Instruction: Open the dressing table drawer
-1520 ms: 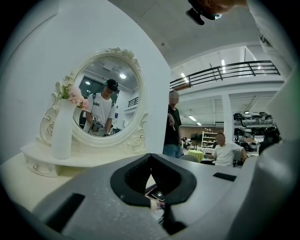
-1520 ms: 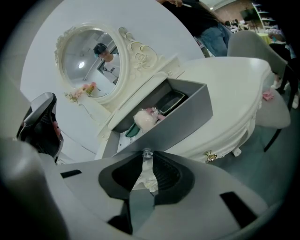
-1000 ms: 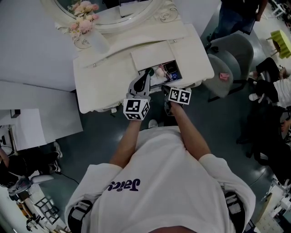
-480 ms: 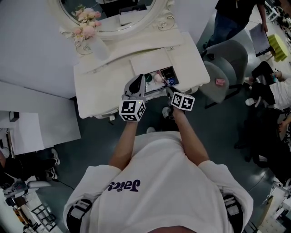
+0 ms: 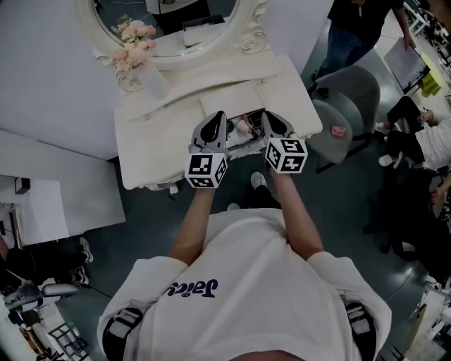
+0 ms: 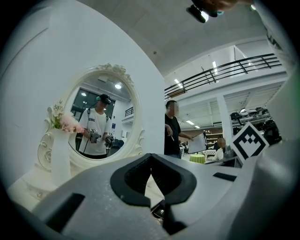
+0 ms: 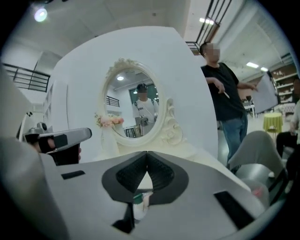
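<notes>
The cream dressing table [image 5: 155, 134] stands below me with its centre drawer [image 5: 243, 129] pulled out, and small items show inside it. My left gripper [image 5: 217, 118] hangs over the drawer's left part, its jaws shut on nothing [image 6: 151, 157]. Over the drawer's right part is my right gripper [image 5: 272, 117], with its jaw tips together and nothing between them [image 7: 147, 153]. Both point roughly level toward the oval mirror [image 5: 169, 21]. The drawer's handle is hidden under the grippers.
A white vase of pink flowers [image 5: 144, 67] stands on the tabletop's back left. Grey chairs [image 5: 352, 99] stand right of the table. A person [image 5: 363, 25] stands beyond them, and others sit at the far right. A white wall panel [image 5: 49, 70] backs the table.
Both grippers have risen from the drawer front to above the drawer, the right one much more. The right gripper's jaws have closed and its wrist has rolled.
</notes>
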### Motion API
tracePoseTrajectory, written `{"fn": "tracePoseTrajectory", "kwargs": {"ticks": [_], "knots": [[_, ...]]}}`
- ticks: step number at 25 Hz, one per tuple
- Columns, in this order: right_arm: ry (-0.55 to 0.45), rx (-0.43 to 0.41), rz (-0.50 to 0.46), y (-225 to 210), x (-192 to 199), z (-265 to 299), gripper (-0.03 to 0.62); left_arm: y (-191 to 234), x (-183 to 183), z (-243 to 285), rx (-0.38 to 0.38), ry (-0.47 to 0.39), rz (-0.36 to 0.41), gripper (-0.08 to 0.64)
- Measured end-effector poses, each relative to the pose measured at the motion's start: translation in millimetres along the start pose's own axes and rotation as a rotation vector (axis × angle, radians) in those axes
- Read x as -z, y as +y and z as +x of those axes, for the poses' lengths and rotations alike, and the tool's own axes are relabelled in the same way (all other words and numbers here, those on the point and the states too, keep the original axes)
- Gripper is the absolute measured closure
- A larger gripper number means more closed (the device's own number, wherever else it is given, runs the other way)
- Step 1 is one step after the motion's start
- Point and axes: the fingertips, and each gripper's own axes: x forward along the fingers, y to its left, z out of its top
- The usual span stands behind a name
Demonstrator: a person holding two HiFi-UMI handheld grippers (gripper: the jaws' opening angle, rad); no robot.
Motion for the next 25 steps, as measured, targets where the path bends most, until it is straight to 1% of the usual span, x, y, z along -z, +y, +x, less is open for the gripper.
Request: {"fn": "tracePoseTrajectory", "kwargs": {"ticks": [5,8,15,20,25], "knots": [[-0.105,0.009,-0.174,20,-55,-10,0.583,-6,-19,6,-0.002,-0.025,0.024,0.545],[-0.145,0.003,-0.224,29,-76,-13,0.583,-6,-29,10,-0.020,-0.033,0.038,0.545],[-0.190,-0.022,-0.238,37,-99,-10,0.583,-6,-50,16,-0.041,-0.058,0.080,0.545],[-0.209,-0.037,-0.236,42,-107,-7,0.583,-3,-55,16,-0.051,-0.065,0.093,0.545],[-0.211,-0.041,-0.237,42,-107,-3,0.583,0,-53,18,-0.056,-0.060,0.096,0.545]]}}
